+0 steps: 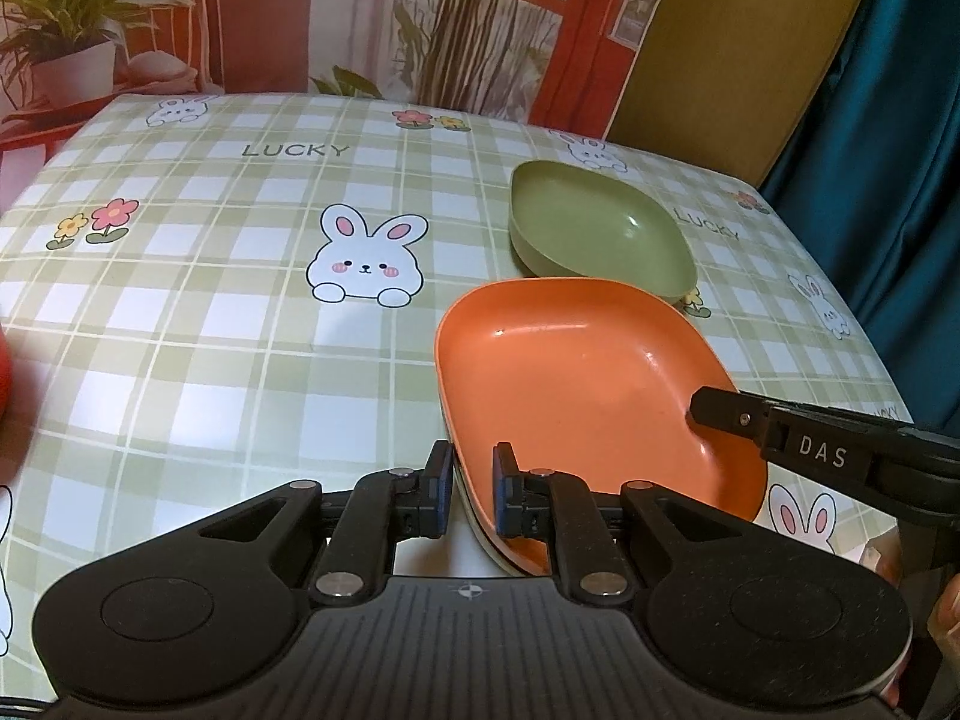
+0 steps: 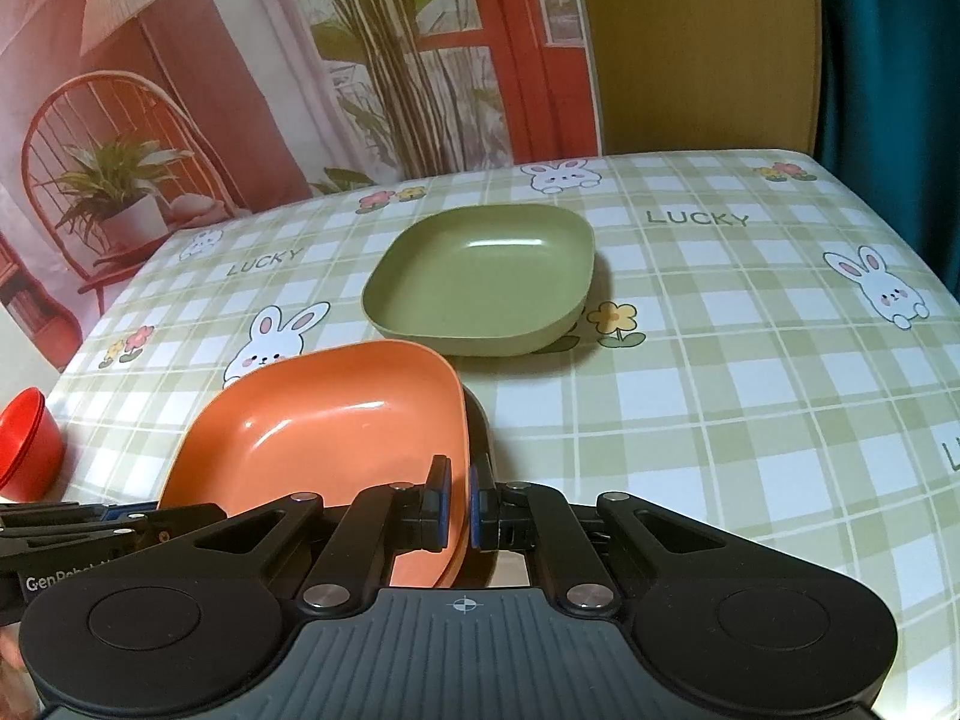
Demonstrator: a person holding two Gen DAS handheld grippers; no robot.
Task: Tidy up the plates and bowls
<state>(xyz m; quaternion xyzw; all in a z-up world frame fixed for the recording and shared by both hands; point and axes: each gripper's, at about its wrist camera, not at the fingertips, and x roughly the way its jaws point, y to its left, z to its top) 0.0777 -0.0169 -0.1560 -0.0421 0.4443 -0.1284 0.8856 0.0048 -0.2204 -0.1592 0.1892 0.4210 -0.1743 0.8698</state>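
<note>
I have the glossy orange squarish plastic plate (image 1: 576, 384) pinched by both claws, left claw (image 1: 472, 489) and right claw (image 2: 459, 501) each clamped on a near rim, with the matching green plate (image 2: 480, 282) straight beyond it on the desk (image 2: 750, 396).

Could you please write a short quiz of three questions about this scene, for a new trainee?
1. True or false: both tools grip the rim of the orange plate.
2. Which dish sits alone, farther back on the table? A) green plate B) red bowl C) white cup
3. Fill in: the red bowl lies to the ___ of the orange plate in the right wrist view.

Key:
1. True: the left tool and the right tool each pinch its rim.
2. A
3. left
</note>
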